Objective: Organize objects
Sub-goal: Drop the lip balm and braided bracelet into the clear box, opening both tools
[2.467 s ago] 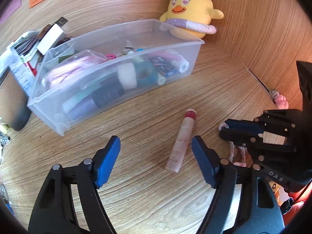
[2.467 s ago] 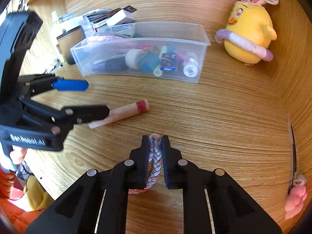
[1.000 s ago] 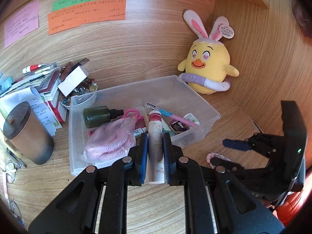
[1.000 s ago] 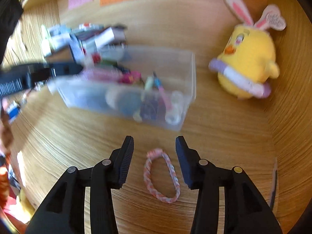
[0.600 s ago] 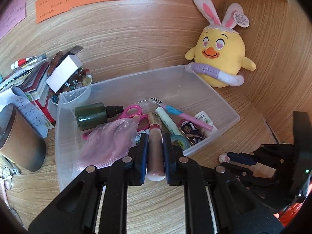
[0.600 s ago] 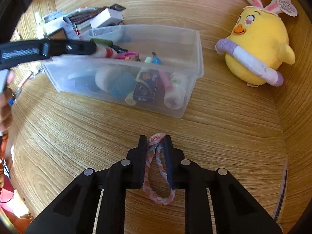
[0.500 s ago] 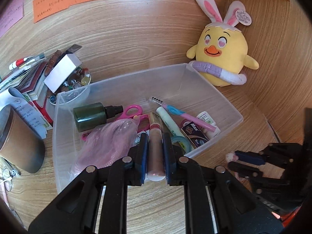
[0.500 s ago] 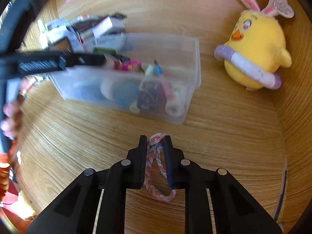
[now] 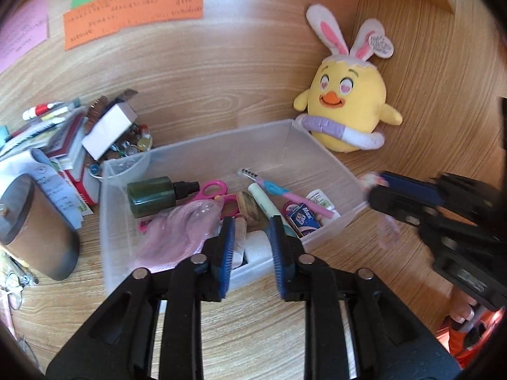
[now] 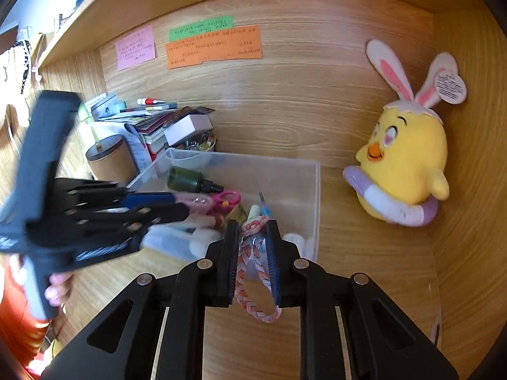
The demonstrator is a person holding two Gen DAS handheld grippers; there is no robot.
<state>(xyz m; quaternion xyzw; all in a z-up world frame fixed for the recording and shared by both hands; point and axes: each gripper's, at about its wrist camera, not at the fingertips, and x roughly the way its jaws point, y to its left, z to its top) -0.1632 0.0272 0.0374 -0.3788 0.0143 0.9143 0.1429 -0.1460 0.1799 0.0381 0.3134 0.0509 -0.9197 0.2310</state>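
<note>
A clear plastic bin (image 9: pixel 320 152) on the wooden desk holds a green bottle (image 9: pixel 152 191), pink scissors, a pink pouch (image 9: pixel 180 237) and other small items. My left gripper (image 9: pixel 252 250) is open over the bin's front edge; the pinkish tube (image 9: pixel 240 234) lies in the bin between its fingers. My right gripper (image 10: pixel 252 253) is shut on a braided pink-and-blue hair tie (image 10: pixel 256 285) and holds it in the air at the bin's right end (image 10: pixel 312 196). It shows blurred at the right in the left wrist view (image 9: pixel 377 186).
A yellow chick plush (image 9: pixel 348 114) with bunny ears sits right of the bin against the back wall. A brown canister (image 9: pixel 35 231), books and clutter (image 9: pixel 79 145) crowd the left. Coloured notes (image 10: pixel 212 46) hang on the wall.
My left gripper opened and let the tube drop into the bin. My right gripper lifted the hair tie off the desk and carried it toward the bin.
</note>
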